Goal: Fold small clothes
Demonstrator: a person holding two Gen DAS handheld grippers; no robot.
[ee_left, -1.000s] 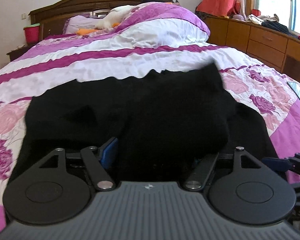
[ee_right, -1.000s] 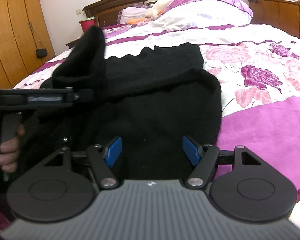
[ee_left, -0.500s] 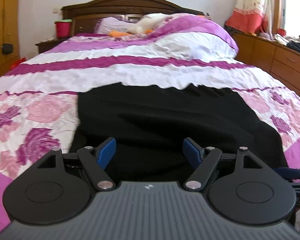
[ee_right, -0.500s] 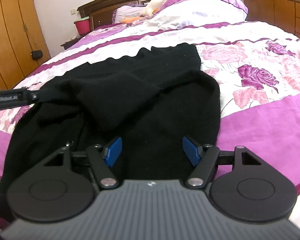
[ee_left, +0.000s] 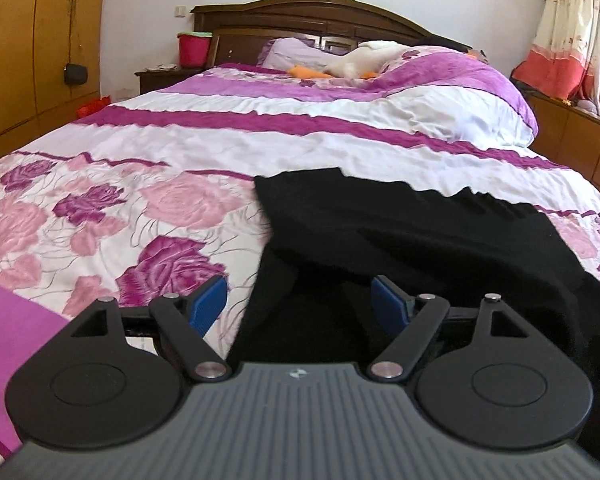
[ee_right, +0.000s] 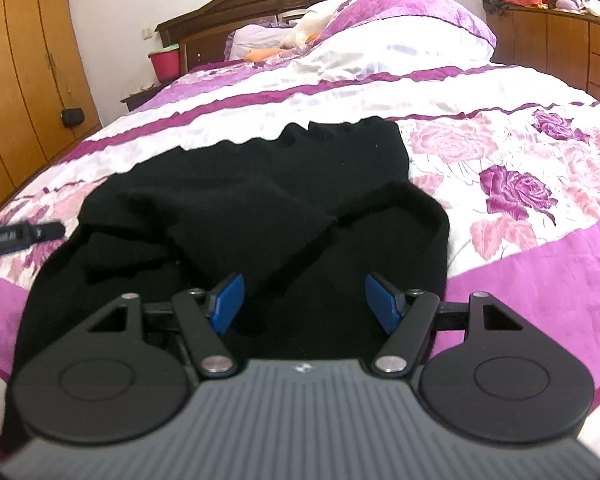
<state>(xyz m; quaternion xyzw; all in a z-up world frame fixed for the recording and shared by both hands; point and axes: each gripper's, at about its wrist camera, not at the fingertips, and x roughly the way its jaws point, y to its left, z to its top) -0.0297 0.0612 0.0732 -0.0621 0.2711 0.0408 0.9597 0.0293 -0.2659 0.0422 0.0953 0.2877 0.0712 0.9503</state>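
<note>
A black knitted garment [ee_right: 260,208] lies on the bed, with a sleeve folded across its middle and its right side folded in. In the left wrist view the garment [ee_left: 420,240] fills the right half. My left gripper [ee_left: 300,304] is open and empty over the garment's near left edge. Its tip also shows in the right wrist view [ee_right: 20,234], at the far left. My right gripper [ee_right: 304,300] is open and empty above the garment's near edge.
The bed has a purple, white and floral quilt [ee_left: 140,208]. A heaped duvet [ee_left: 440,92] and pillows lie by the wooden headboard [ee_left: 300,16]. A nightstand with a red bucket [ee_left: 194,48] stands at left. Wardrobes [ee_left: 28,40] are left, drawers [ee_right: 572,52] right.
My left gripper let go of the sleeve it had lifted, leaving it folded over the garment, and drew back to the left. My right gripper stayed open and barely moved.
</note>
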